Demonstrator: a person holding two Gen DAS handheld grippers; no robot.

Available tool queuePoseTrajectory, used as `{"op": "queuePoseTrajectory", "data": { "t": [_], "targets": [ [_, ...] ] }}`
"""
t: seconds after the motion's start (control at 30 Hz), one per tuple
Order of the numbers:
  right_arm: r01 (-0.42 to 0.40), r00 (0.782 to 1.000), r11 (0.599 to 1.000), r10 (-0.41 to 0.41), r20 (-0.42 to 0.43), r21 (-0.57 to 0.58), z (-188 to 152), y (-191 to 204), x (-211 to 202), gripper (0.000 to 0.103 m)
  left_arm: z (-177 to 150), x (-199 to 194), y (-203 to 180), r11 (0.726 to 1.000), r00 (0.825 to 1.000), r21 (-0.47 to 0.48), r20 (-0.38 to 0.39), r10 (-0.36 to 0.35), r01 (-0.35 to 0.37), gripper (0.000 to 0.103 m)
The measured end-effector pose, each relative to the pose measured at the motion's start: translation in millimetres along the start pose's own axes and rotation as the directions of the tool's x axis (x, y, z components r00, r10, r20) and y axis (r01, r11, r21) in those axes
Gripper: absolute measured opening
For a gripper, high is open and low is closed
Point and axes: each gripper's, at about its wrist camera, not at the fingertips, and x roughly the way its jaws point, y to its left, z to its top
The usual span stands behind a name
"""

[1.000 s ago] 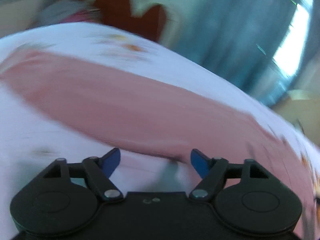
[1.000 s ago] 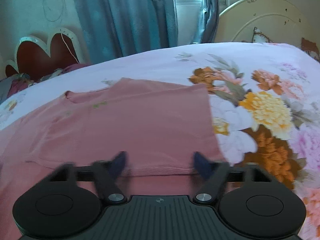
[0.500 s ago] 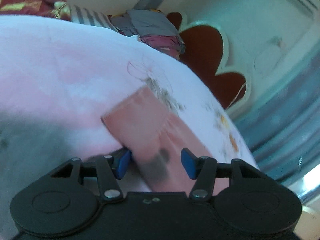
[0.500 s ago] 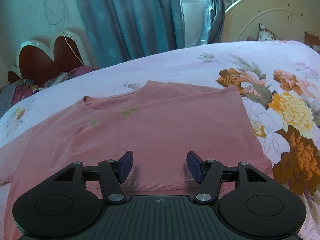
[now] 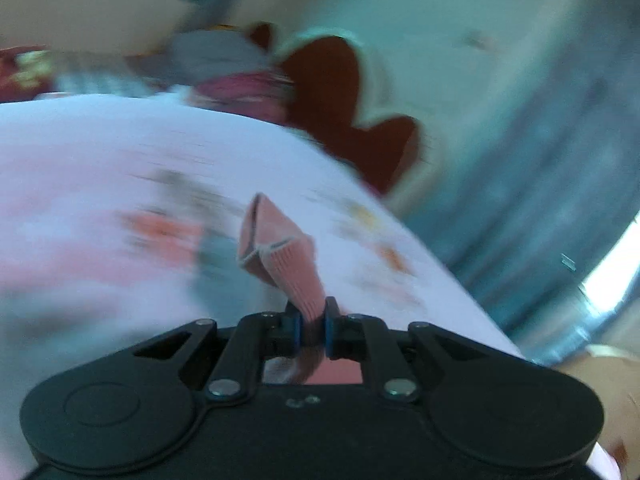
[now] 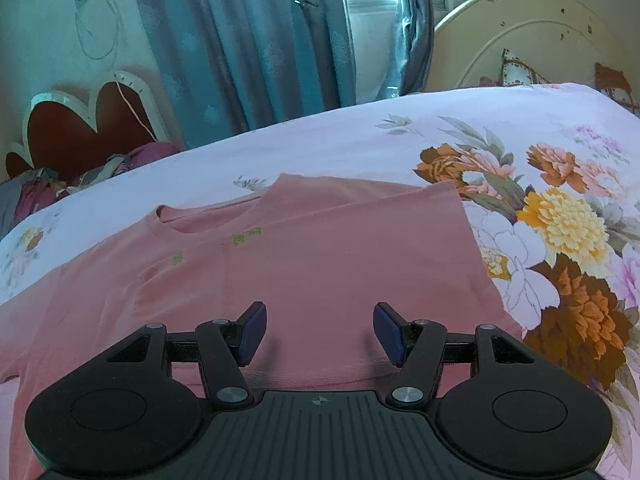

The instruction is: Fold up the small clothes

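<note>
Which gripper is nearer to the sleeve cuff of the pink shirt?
Left. The left gripper is shut on the sleeve cuff, holding it off the bedsheet. The right gripper is open above the shirt's body, near the hem.

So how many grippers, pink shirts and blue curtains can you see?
Grippers: 2, left gripper pinching the pink shirt, right gripper open.
Pink shirts: 1.
Blue curtains: 2, beside the window.
Total: 5.
</note>
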Motion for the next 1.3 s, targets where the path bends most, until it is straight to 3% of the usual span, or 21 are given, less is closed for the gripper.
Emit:
{"op": "queuePoseTrajectory", "data": {
  "t": [0.13, 0.3, 0.47, 0.67, 0.9, 0.97, 1.03, 1.13, 1.23, 1.3],
  "targets": [
    [-0.007, 1.000, 1.000, 0.007, 0.002, 0.019, -2, -7, -1, 0.060, -32, -3, -68, 0.986, 0.990, 0.095, -0.059, -0.130, 0.135, 0.010],
    [-0.024, 1.000, 0.999, 0.023, 0.016, 0.035, -1, -15, -6, 0.060, -87, 0, -150, 0.935, 0.945, 0.185, -0.188, -0.268, 0.303, 0.010],
    [-0.037, 0.999, 0.998, 0.036, 0.027, 0.058, 1, -29, -13, 0.060, -144, 9, -217, 0.892, 0.916, 0.274, -0.284, -0.283, 0.361, 0.010],
    [-0.050, 0.998, 0.993, 0.046, 0.036, 0.110, 2, -56, -25, 0.060, -202, 21, -284, 0.826, 0.859, 0.321, -0.391, -0.330, 0.464, 0.010],
    [-0.055, 0.998, 0.983, 0.050, 0.033, 0.174, 1, -87, -39, 0.060, -254, 38, -324, 0.790, 0.832, 0.365, -0.465, -0.304, 0.492, 0.011],
    [-0.074, 0.997, 0.978, 0.071, 0.027, 0.197, 1, -94, -41, 0.060, -268, 47, -328, 0.784, 0.810, 0.358, -0.510, -0.290, 0.506, 0.028],
    [-0.078, 0.997, 0.975, 0.076, 0.018, 0.209, 2, -97, -41, 0.060, -283, 45, -328, 0.775, 0.776, 0.339, -0.559, -0.291, 0.534, 0.064],
    [-0.107, 0.994, 0.971, 0.108, 0.007, 0.213, 5, -93, -37, 0.060, -281, 28, -322, 0.760, 0.782, 0.353, -0.539, -0.312, 0.546, 0.069],
    [-0.178, 0.983, 0.956, 0.184, -0.004, 0.234, 5, -83, -27, 0.060, -256, 0, -294, 0.772, 0.816, 0.354, -0.464, -0.345, 0.528, 0.069],
    [-0.232, 0.969, 0.938, 0.246, -0.024, 0.256, 5, -71, -16, 0.060, -240, -11, -278, 0.795, 0.854, 0.378, -0.414, -0.314, 0.475, 0.066]
  ]
}}
